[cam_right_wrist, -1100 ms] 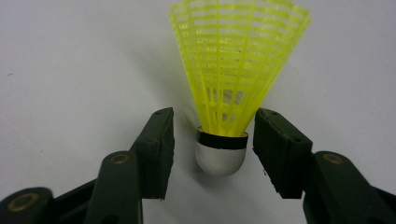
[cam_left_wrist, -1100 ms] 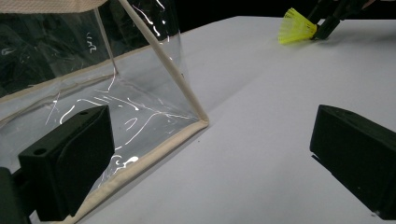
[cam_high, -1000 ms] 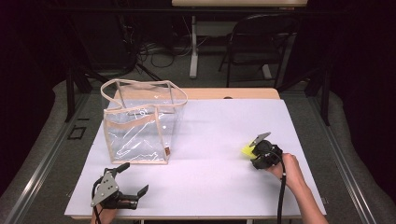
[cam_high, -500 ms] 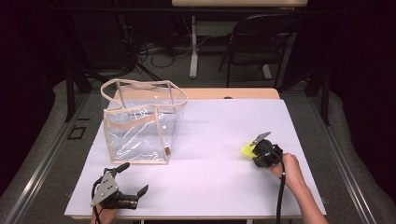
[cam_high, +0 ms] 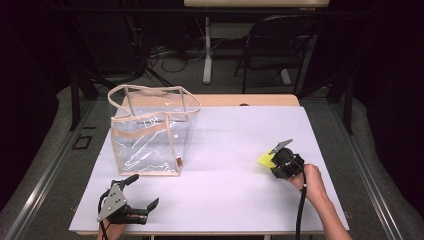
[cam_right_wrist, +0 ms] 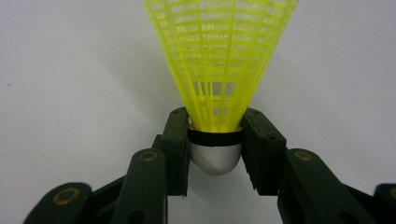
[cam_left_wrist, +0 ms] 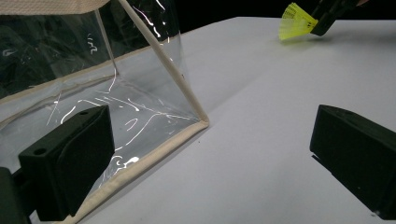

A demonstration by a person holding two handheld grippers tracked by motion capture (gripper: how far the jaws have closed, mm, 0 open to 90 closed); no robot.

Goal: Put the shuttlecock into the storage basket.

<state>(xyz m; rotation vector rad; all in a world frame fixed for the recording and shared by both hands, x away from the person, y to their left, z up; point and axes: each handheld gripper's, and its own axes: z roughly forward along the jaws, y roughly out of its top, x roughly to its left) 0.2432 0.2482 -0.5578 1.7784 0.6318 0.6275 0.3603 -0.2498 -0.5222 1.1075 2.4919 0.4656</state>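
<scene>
While right gripper [cam_right_wrist: 215,140] clamps one yellow shuttlecock [cam_right_wrist: 219,60], left gripper [cam_high: 142,197] gapes empty, one clear bag [cam_high: 150,132].

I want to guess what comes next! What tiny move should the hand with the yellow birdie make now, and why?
Probably lift it a little. The right gripper is already shut on the shuttlecock at its cork end, low on the white table. Raising it first would free it for carrying toward the clear bag.

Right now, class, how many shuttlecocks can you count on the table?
1. The yellow shuttlecock sits at the table's right side, its cork base clamped in the right tool. None visible inside the clear bag.
</scene>
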